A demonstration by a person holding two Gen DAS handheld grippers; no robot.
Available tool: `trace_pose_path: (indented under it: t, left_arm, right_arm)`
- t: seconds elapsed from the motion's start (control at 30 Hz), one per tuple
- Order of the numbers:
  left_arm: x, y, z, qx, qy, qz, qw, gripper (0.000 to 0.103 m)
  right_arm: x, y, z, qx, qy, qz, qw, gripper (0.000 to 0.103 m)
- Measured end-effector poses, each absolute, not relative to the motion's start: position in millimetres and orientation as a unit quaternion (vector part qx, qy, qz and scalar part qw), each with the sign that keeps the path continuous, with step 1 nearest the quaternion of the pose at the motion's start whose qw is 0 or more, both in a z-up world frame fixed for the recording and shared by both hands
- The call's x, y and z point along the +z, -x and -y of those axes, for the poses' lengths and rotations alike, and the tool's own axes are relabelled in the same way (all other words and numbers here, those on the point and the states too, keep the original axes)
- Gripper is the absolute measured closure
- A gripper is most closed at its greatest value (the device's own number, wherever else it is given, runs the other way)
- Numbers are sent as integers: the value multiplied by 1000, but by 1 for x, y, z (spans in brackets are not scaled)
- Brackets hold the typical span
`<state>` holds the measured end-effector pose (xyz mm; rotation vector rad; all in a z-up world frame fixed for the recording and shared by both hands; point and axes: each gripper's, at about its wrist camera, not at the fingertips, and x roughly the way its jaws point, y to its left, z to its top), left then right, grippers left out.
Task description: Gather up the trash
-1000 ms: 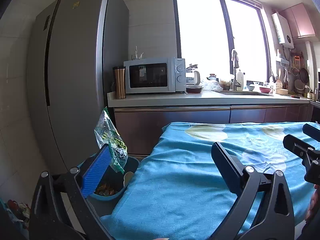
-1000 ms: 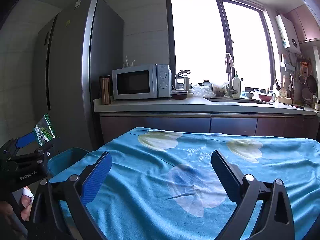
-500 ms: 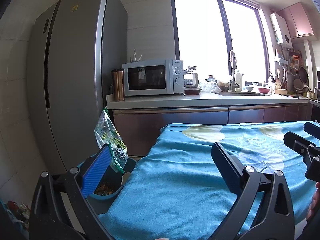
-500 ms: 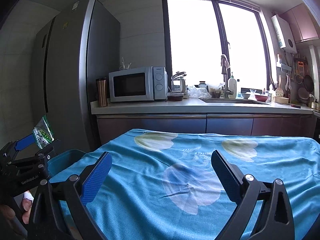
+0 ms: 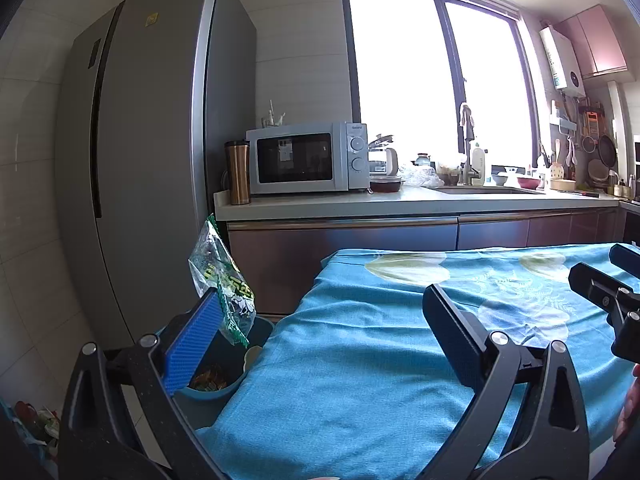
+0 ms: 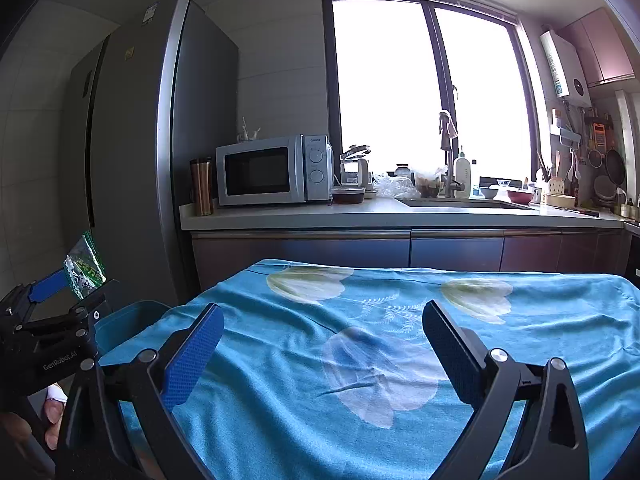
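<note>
Left tongs [image 5: 320, 336] spread wide, crinkled green-and-clear plastic snack wrapper [image 5: 221, 280] clinging to blue left pad above round blue plastic trash bin [image 5: 224, 390] beside blue-clothed bench [image 5: 380, 380]. Shake or tilt over bin so wrapper drops inside, not on floor. Right tongs [image 6: 320, 356] wide, empty, over bench.

Right tongs [image 6: 320, 354] spread wide, nothing between fingers, hovering over blue cloth [image 6: 360, 340] with pale flower print covering tabletop. Left tongs [image 6: 60, 304] at far left edge, beyond cloth's left side; green wrapper [image 6: 86, 268] at its blue pad, sticking upward; whether pinched cannot tell. Blue bin [image 6: 132, 318] just below and right of wrapper, beside cloth edge. Hand [image 6: 48, 420] at lower left. Behind: fridge [image 6: 132, 152], microwave [image 6: 272, 170], sink [image 6: 460, 202] under bright window.
</note>
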<state>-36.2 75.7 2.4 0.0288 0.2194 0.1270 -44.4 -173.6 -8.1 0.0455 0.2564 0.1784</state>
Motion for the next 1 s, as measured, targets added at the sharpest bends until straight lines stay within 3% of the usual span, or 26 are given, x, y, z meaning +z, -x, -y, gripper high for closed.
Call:
trace_pose_path:
  t: [1.0]
  left_arm:
    - [1, 35, -75, 66, -14, -109, 992, 6]
  right_arm:
    - [-11, 41, 177, 86, -25, -131, 987, 7]
